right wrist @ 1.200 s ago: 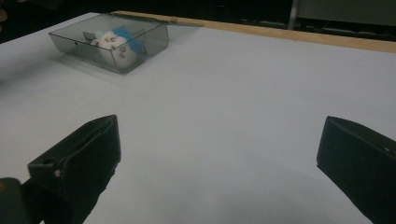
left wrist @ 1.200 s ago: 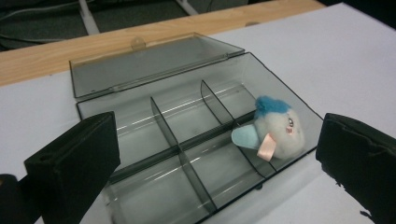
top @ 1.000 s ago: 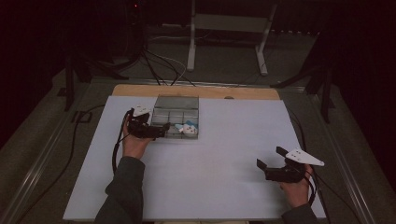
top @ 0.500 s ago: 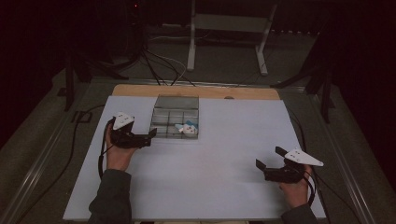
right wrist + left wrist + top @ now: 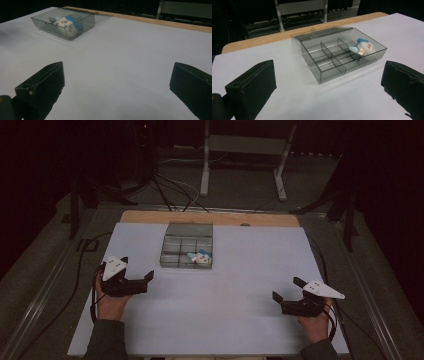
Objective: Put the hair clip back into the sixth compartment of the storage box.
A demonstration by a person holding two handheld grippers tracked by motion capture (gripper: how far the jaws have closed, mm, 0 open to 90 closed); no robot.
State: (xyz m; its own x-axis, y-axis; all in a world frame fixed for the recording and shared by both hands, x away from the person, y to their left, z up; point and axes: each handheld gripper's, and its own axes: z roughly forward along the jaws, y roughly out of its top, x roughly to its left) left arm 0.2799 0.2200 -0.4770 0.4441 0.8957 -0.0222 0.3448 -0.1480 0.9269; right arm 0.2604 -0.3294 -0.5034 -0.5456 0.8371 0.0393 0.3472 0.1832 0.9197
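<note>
A clear grey compartment box (image 5: 172,252) stands on the white table at the far middle, its lid open behind it. A small white-and-blue plush toy (image 5: 200,257) lies in its near right compartment. My left gripper (image 5: 136,268) is open and holds nothing, down and to the left of the box and apart from it. In the left gripper view the box (image 5: 329,72) and toy (image 5: 363,48) lie beyond the spread jaws (image 5: 328,87). My right gripper (image 5: 287,289) is open and empty at the near right. Its own view has the box (image 5: 47,26) and toy (image 5: 66,25) far off at upper left.
The white sheet (image 5: 225,320) covers the table, with a wooden strip (image 5: 210,218) along its far edge. Behind the table stand a metal frame (image 5: 240,165) and loose cables (image 5: 170,185) on the floor. Metal rails run along both sides.
My left gripper has drawn back from the box, toward the left and the near side, with open jaws. The right gripper has stayed put.
</note>
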